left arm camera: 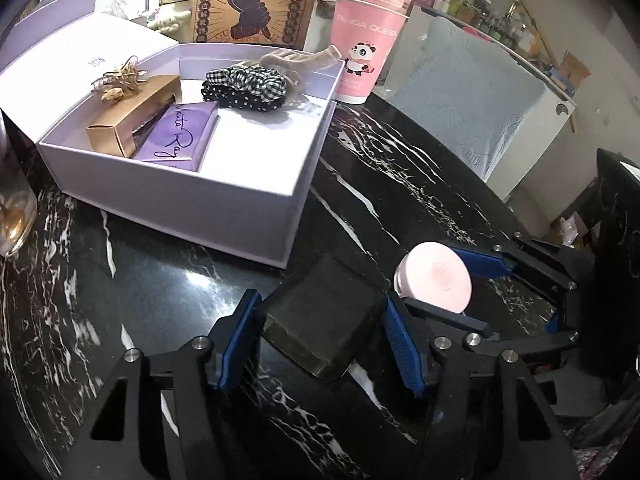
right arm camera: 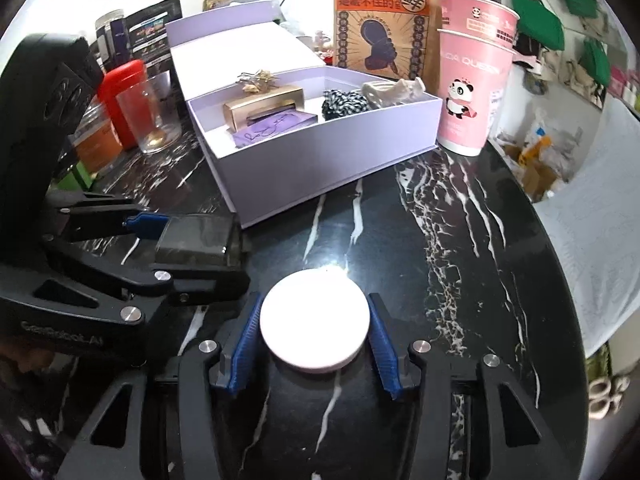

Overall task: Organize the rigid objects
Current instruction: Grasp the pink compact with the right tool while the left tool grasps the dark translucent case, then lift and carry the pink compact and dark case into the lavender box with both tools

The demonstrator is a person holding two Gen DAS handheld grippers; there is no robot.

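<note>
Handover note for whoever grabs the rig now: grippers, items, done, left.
Left gripper: shut on the dark rectangular case, which sits on the marble table.
Right gripper: shut on the round pink compact, also on the table.
Lavender box: open, just beyond both. Inside: gold box, purple card, scrunchies, beige hair claw.
Done: those items boxed.
Left: lift the case and compact, probably into the box's free front corner.
</note>
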